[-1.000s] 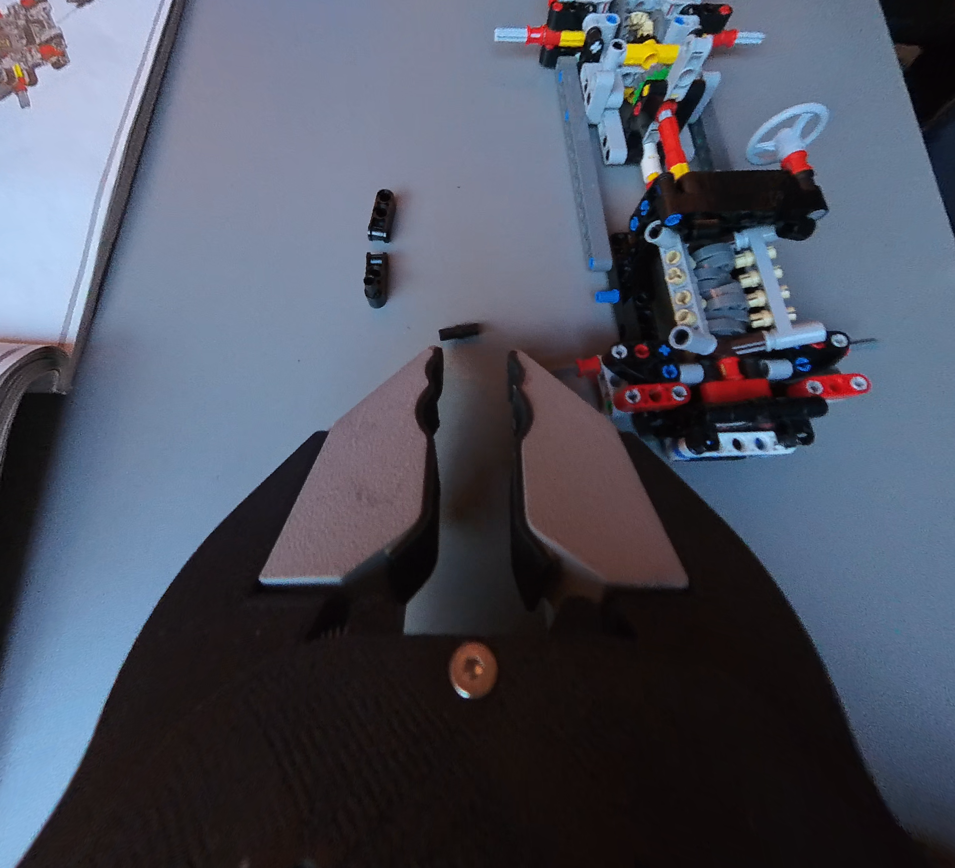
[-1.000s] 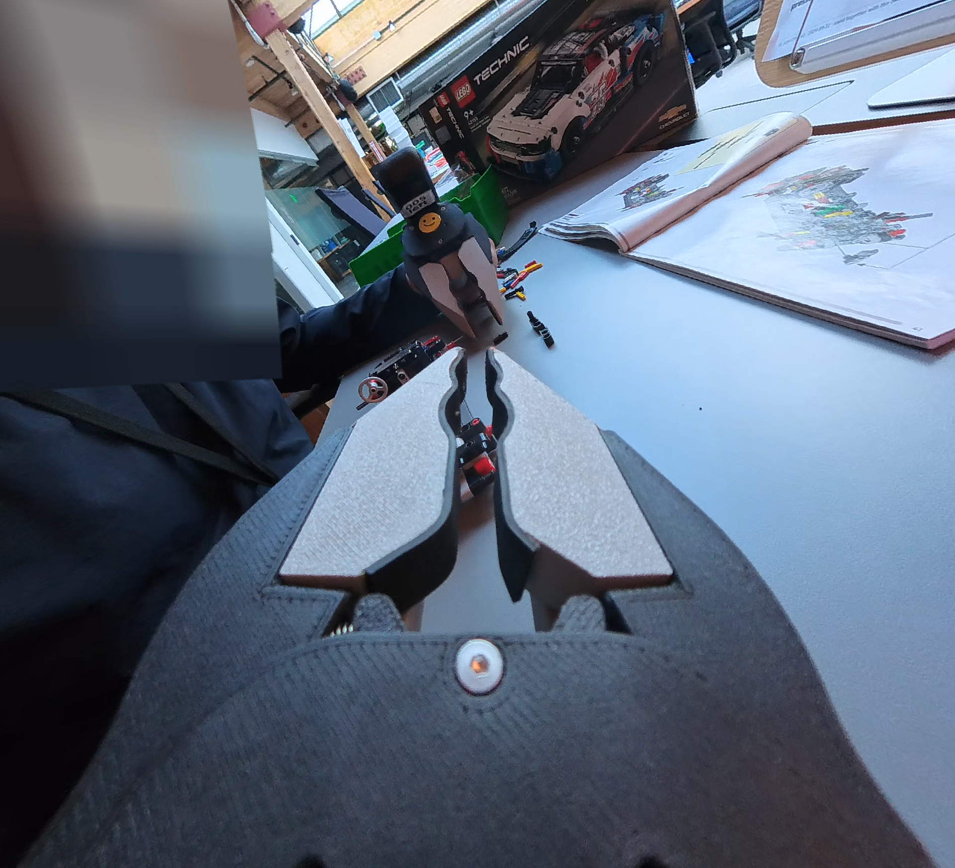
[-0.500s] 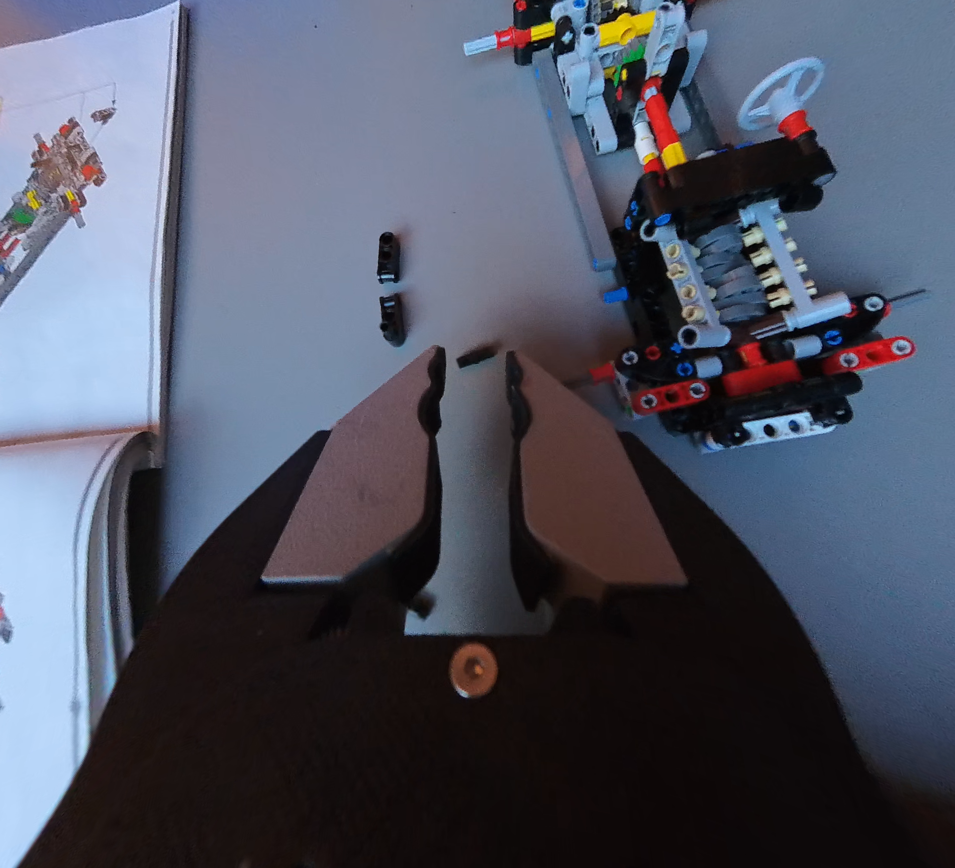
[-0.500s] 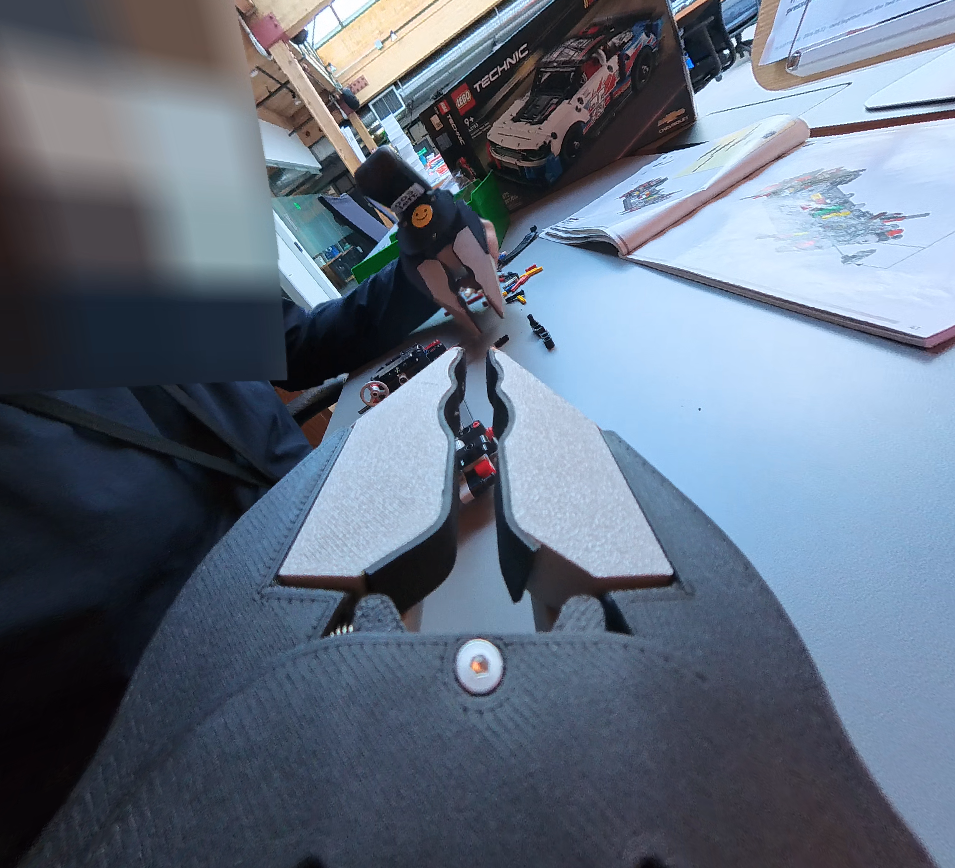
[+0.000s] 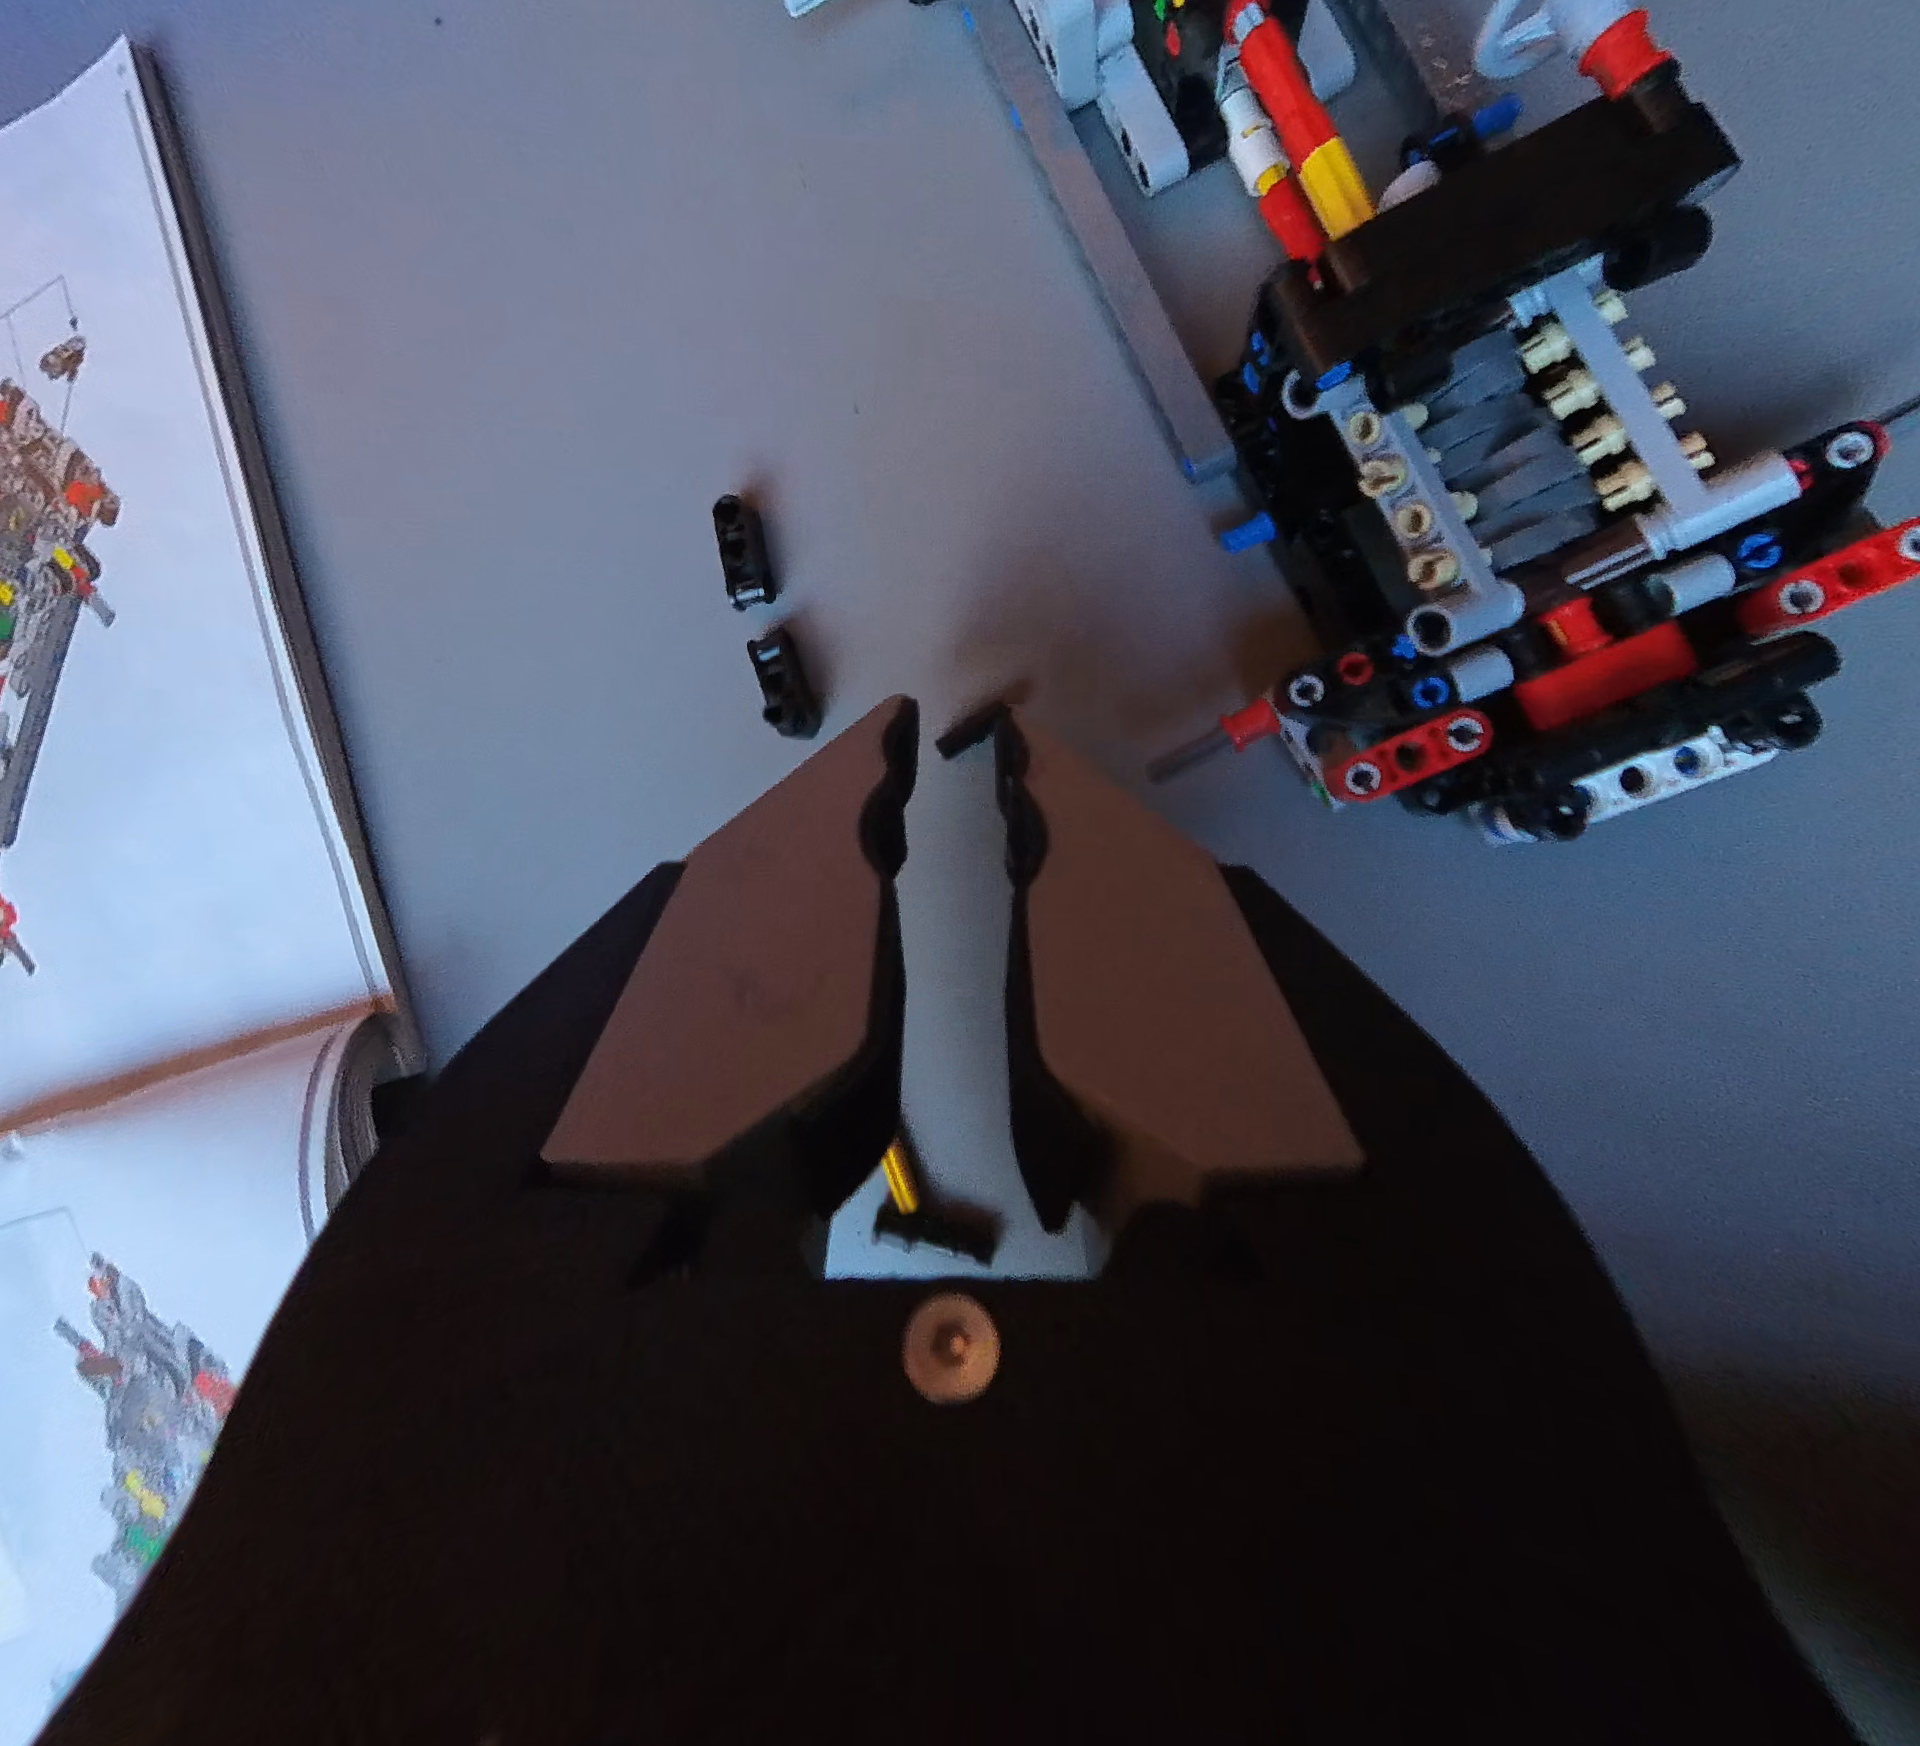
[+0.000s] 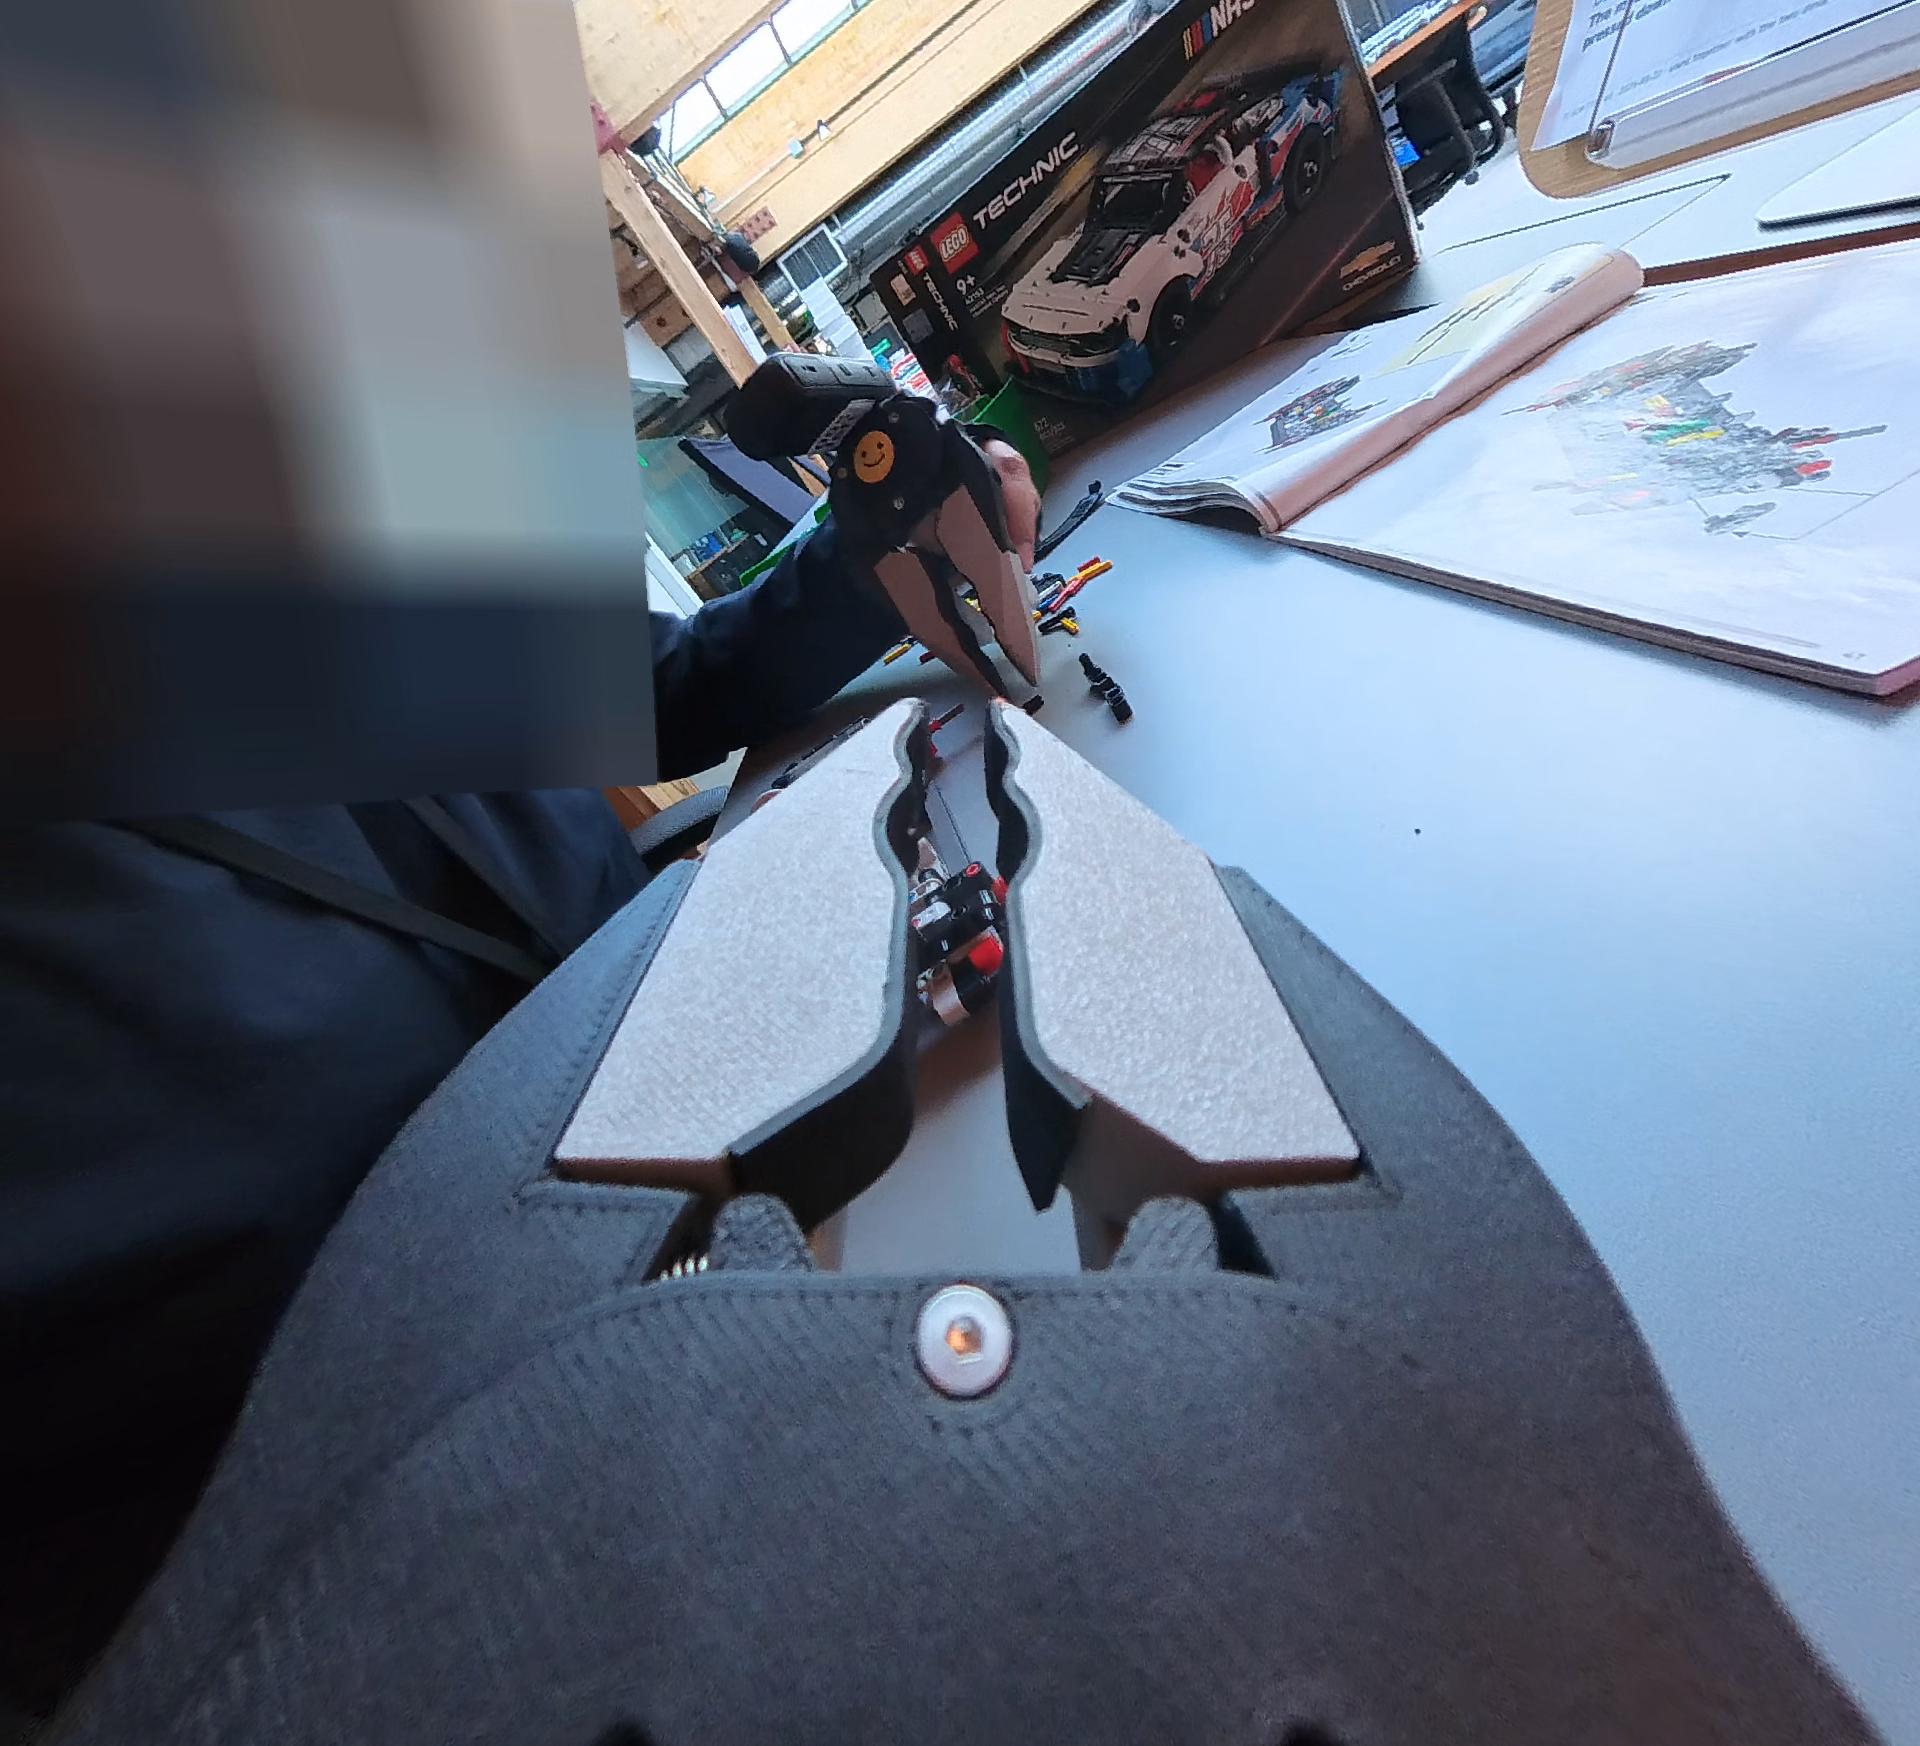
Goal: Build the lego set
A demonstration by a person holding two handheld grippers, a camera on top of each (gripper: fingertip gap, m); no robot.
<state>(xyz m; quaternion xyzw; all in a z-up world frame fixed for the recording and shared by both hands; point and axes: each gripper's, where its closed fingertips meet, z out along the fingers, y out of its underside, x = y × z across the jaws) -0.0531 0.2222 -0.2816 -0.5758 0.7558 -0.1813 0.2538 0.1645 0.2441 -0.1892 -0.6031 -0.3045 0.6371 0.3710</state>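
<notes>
In the left wrist view my left gripper (image 5: 956,730) is open, its tips low over the grey table (image 5: 571,294). A small black pin (image 5: 971,728) lies between the tips, against the right fingertip (image 5: 1013,746) and clear of the left one. Two black connectors (image 5: 743,550) lie just to its left. The partly built brick car chassis (image 5: 1507,470) stands to the right. In the right wrist view my right gripper (image 6: 956,714) is shut on the chassis end (image 6: 961,922), whose red and black parts fill the gap between the fingers. The left gripper (image 6: 1013,688) and pin (image 6: 1034,704) show beyond.
An open instruction book (image 5: 125,657) lies left of the left gripper; it shows at the right in the right wrist view (image 6: 1610,470). A car-kit box (image 6: 1143,242) and loose coloured pieces (image 6: 1070,590) are behind. A person's dark sleeve (image 6: 748,657) is at the left.
My left gripper moved forward until its tips came around the black pin, and its fingers narrowed. My right gripper's fingers stand slightly wider apart; it has hardly moved.
</notes>
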